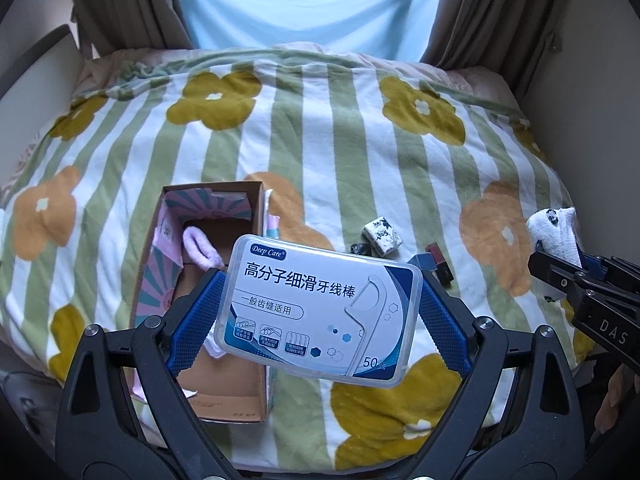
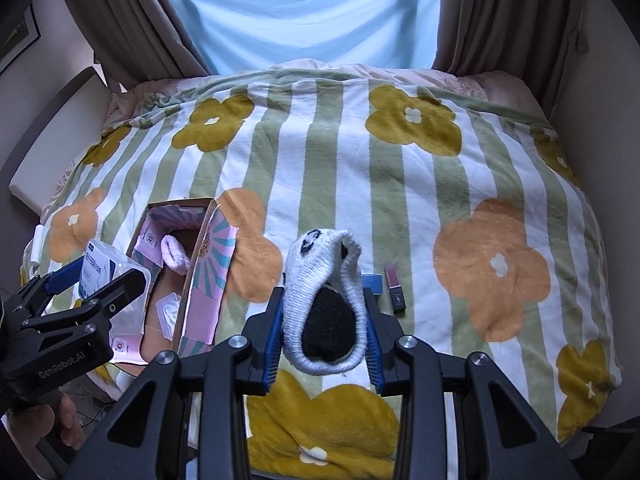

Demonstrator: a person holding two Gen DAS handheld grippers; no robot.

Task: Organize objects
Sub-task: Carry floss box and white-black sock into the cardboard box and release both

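Note:
My left gripper (image 1: 320, 280) is shut on a clear dental floss pick box (image 1: 320, 312) with a white and blue label, its blue pads (image 1: 200, 312) pressing on the box's two short ends. It hangs just right of an open cardboard box (image 1: 208, 190) with pink and teal flaps, which holds a lilac sock (image 1: 200, 250). My right gripper (image 2: 323, 296) is shut on a white sock (image 2: 320, 264) with black panda marks, lifted above the bedspread. The right wrist view shows the left gripper (image 2: 92, 284), the floss box (image 2: 106, 268) and the cardboard box (image 2: 188, 204) at the left.
A striped, flowered bedspread (image 1: 340, 140) covers the bed. On it lie a small black-and-white packet (image 1: 382, 234), a dark red lipstick (image 2: 394, 288) and a blue block (image 2: 374, 282). Curtains (image 2: 120, 20) and a bright window are behind. A person's hand (image 2: 40, 420) is low left.

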